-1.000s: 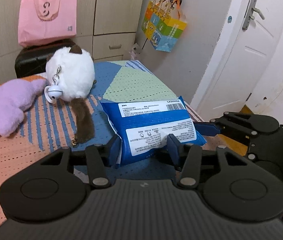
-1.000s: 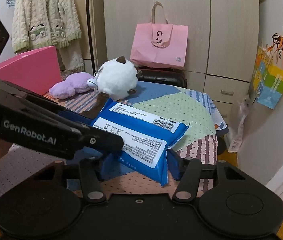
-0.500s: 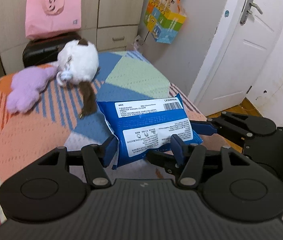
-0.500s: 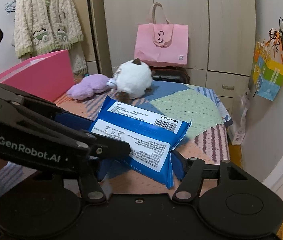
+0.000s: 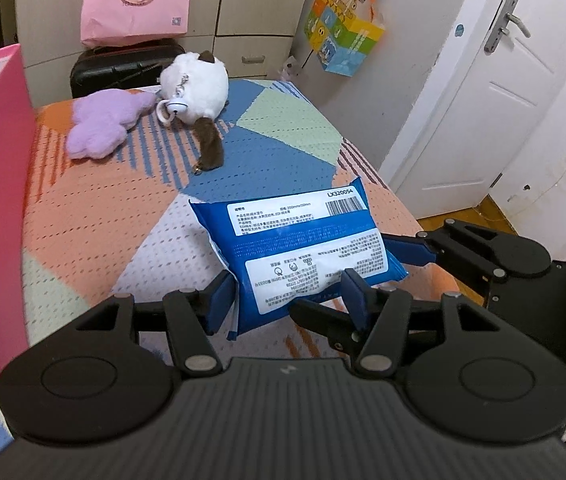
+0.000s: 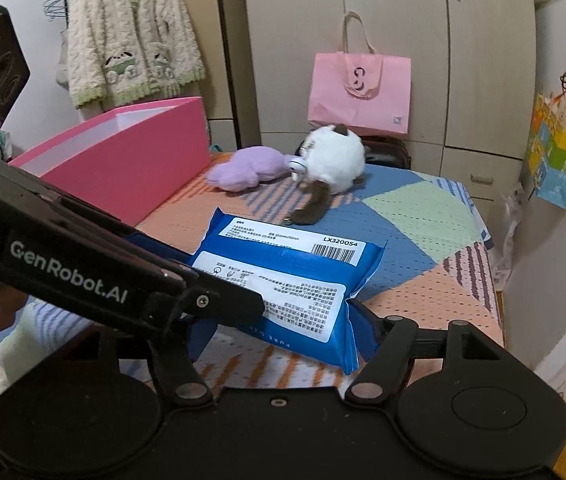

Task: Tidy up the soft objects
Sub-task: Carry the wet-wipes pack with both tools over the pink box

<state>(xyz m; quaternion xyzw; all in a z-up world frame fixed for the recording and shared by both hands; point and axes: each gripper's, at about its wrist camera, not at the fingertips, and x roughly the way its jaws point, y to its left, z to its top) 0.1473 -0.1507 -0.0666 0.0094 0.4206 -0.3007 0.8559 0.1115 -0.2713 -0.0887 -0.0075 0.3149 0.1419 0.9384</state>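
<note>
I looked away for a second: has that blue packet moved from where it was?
Yes. The blue packet, held between both sets of fingers, has been carried away from the white plush, back toward the near end of the bed.

A blue wipes pack (image 5: 303,256) with white printed labels is held tilted above the bed's near edge. A purple plush (image 5: 103,128) and a white round plush (image 5: 195,82), touching, are laid near the far edge.

Blue wipes pack (image 5: 303,248), white labels
</note>
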